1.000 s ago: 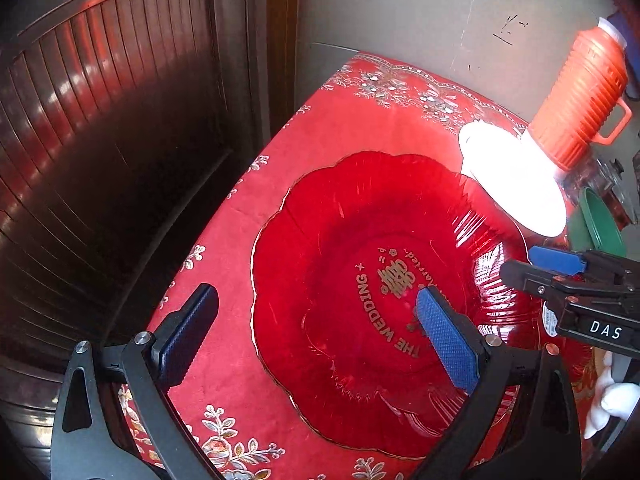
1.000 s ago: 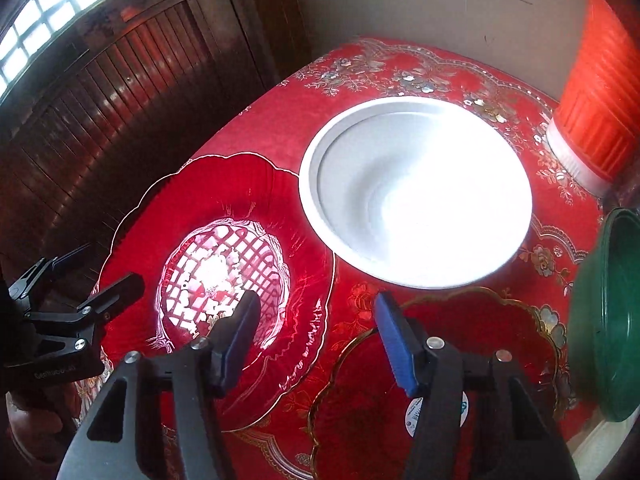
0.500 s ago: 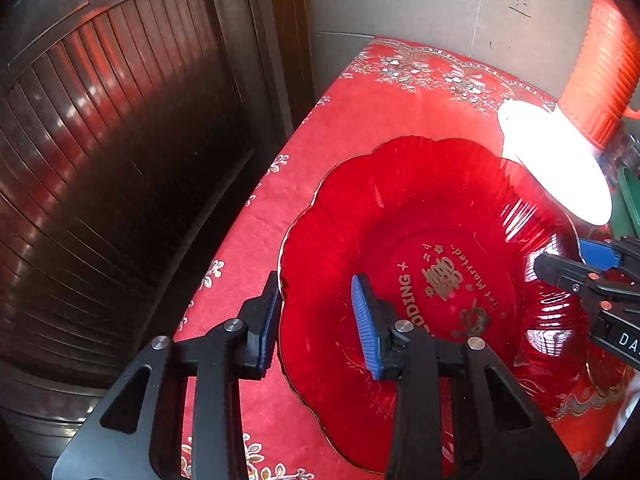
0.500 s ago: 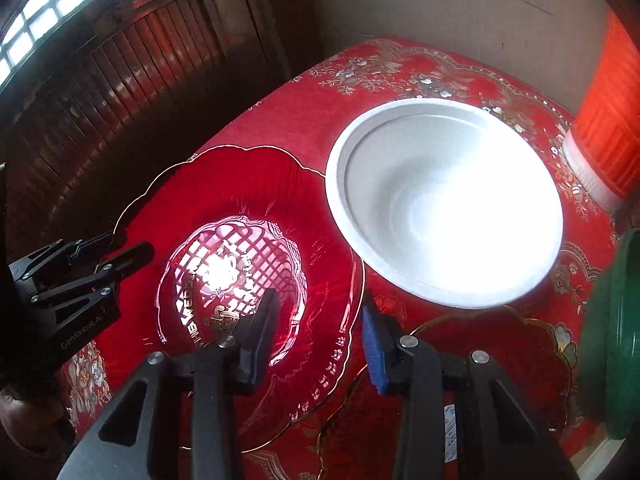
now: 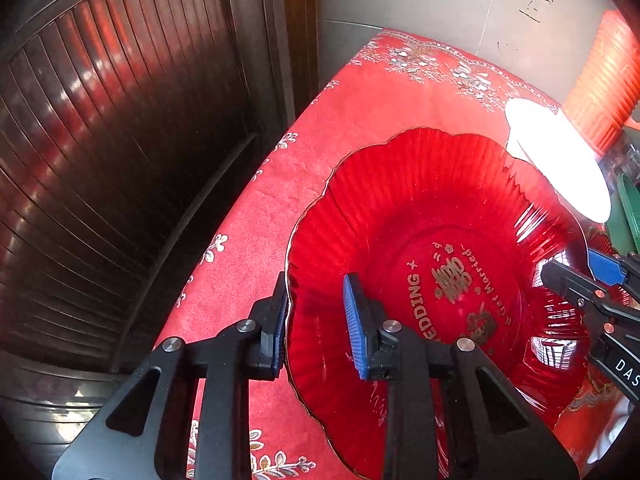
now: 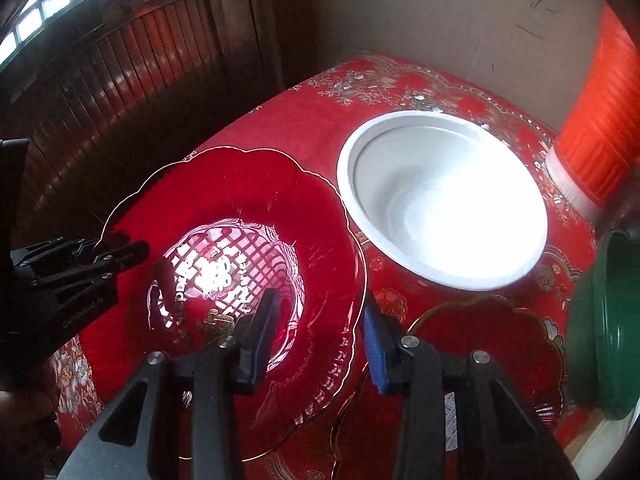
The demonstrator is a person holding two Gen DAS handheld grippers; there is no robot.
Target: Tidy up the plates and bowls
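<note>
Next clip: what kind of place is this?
Probably a home dining corner: a table under a red embroidered tablecloth, a red wedding plate, a white bowl, an orange thermos, against a plain wall.

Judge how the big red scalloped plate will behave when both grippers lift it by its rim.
The red plate looks like glossy, translucent, thin plastic, so probably light but slippery and somewhat flexible. With the left gripper and right gripper on opposite rims, it should stay level.

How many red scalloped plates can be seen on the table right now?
2. The large red plate sits left of the white bowl, both grippers on its rim; a smaller red plate lies partly hidden behind the right gripper. Others may be out of frame.
</note>
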